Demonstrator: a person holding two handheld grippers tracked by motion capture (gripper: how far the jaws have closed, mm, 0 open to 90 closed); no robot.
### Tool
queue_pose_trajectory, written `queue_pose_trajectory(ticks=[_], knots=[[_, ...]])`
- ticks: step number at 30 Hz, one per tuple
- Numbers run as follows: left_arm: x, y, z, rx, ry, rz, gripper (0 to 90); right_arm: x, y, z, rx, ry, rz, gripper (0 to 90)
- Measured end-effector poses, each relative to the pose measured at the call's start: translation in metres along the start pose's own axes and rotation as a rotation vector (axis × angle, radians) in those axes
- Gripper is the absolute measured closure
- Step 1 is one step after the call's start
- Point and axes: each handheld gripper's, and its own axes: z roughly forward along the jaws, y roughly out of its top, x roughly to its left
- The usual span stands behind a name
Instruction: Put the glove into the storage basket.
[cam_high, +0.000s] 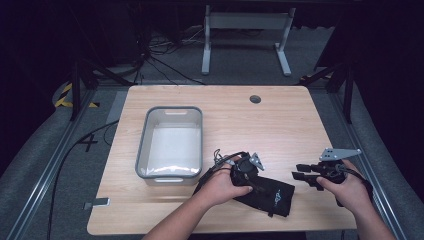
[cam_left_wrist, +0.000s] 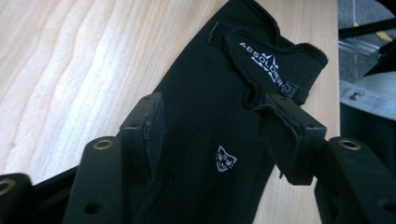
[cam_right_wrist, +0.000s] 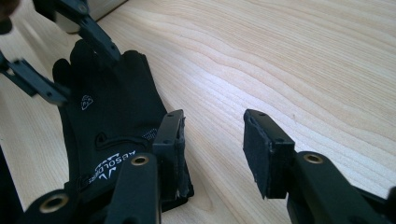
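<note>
The flat black fabric glove (cam_high: 265, 192) is lying with its long axis diagonal, cuff pointing toward your right gripper (cam_high: 299, 172). Your left gripper (cam_left_wrist: 219, 135) is straddling it, jaws spread; the right is spread beside the cuff. The grey plastic bin (cam_high: 144, 145) is sitting nearby.

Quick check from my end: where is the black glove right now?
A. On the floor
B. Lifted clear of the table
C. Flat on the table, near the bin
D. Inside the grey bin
C: the high view shows the black glove lying flat on the wooden table, to the right of the grey bin.
</note>
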Motion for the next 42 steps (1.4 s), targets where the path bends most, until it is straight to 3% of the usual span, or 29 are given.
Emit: queue_pose_trajectory(ticks=[11,17,26,42], knots=[[0.002,-0.003,0.023,0.056,0.003,0.007,31.7,0.001,-0.001,0.001,-0.012,0.031,0.017,56.9],[-0.004,-0.004,0.031,0.093,0.015,0.071,24.7,0.003,-0.001,0.005,-0.004,0.046,0.015,56.6],[-0.011,-0.007,0.038,0.1,0.027,0.112,15.0,0.004,0.0,0.007,-0.007,0.06,0.018,56.3],[-0.014,-0.003,0.039,0.136,0.082,0.107,23.2,0.007,0.001,0.01,-0.016,0.083,0.012,55.2]])
